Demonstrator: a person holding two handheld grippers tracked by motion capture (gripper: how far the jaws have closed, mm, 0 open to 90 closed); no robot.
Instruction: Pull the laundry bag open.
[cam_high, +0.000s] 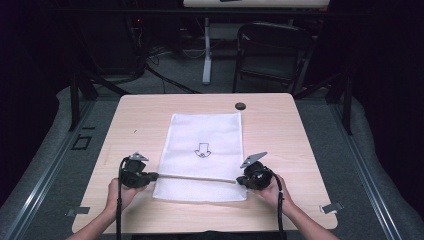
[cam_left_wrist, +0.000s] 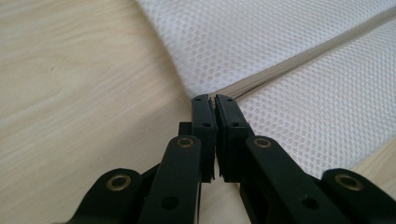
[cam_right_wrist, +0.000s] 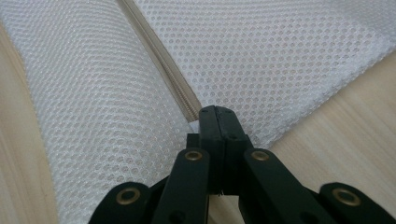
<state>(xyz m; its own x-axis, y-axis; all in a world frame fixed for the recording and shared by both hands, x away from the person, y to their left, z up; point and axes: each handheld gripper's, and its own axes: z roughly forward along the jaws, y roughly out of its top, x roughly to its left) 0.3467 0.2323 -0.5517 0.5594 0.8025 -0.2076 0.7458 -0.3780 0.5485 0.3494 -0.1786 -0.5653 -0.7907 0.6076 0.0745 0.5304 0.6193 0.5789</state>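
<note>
Both black two-jaw grippers are clamped on the beige zipper (cam_high: 197, 176) of a white mesh laundry bag (cam_high: 205, 135) lying flat on the light wooden table (cam_high: 280, 125): left gripper (cam_left_wrist: 212, 99) at the zipper's left end, right gripper (cam_right_wrist: 215, 111) at its right end. Between them the zipper looks drawn taut and closed; judging by this, opening it has not yet begun.

1. My left hand-held gripper (cam_left_wrist: 213, 99) has its jaws clamped on the end of the zipper (cam_left_wrist: 299, 58)
2. White mesh bag (cam_left_wrist: 261, 42) lies flat on the wooden bench (cam_left_wrist: 70, 93)
</note>
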